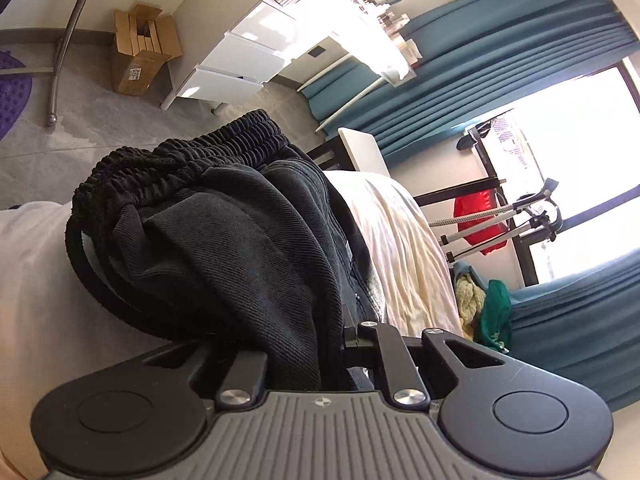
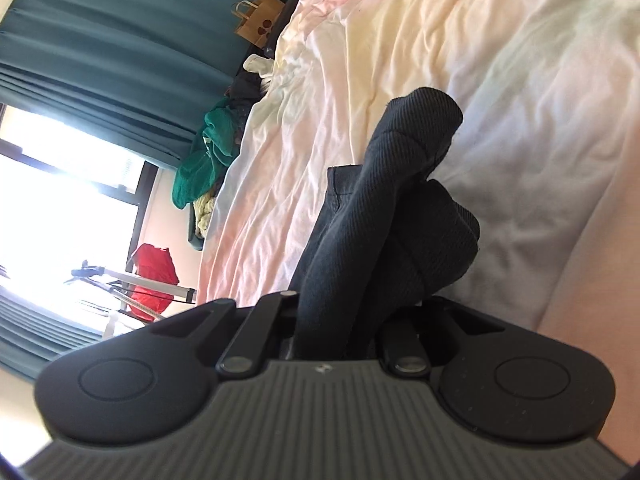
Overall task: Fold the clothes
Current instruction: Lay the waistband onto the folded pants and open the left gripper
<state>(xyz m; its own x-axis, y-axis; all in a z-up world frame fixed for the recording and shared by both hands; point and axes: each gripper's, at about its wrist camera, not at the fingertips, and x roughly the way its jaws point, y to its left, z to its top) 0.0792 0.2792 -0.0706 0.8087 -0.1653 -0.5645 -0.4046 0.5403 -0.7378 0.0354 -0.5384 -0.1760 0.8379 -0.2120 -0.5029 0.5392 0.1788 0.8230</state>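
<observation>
My left gripper (image 1: pixel 308 344) is clamped on a thick bunch of the black trousers (image 1: pixel 224 232), its fingertips buried in the cloth; the gathered elastic waistband (image 1: pixel 192 148) arches above the grip, and beyond it lies grey floor (image 1: pixel 80 120), with a cardboard box (image 1: pixel 140 52) and a white drawer unit (image 1: pixel 236 60) near the wall; to my right the rumpled cream bedsheet (image 1: pixel 400 240) falls away toward teal curtains (image 1: pixel 500 60) and a bright window (image 1: pixel 568 152); my right gripper (image 2: pixel 340 320) is closed on another part of the same trousers (image 2: pixel 400 200), the fabric finely ribbed, soft and matte, bunched into rolled folds that stand up from the grip just over the sheet (image 2: pixel 520 80); I cannot tell whether the folds touch it; the bed surface is wide and wrinkled, pale pink and yellow in the light, running on ahead of me; off its left edge sit a heap of green clothes (image 2: pixel 204 156) and a brown paper bag (image 2: pixel 258 20).
</observation>
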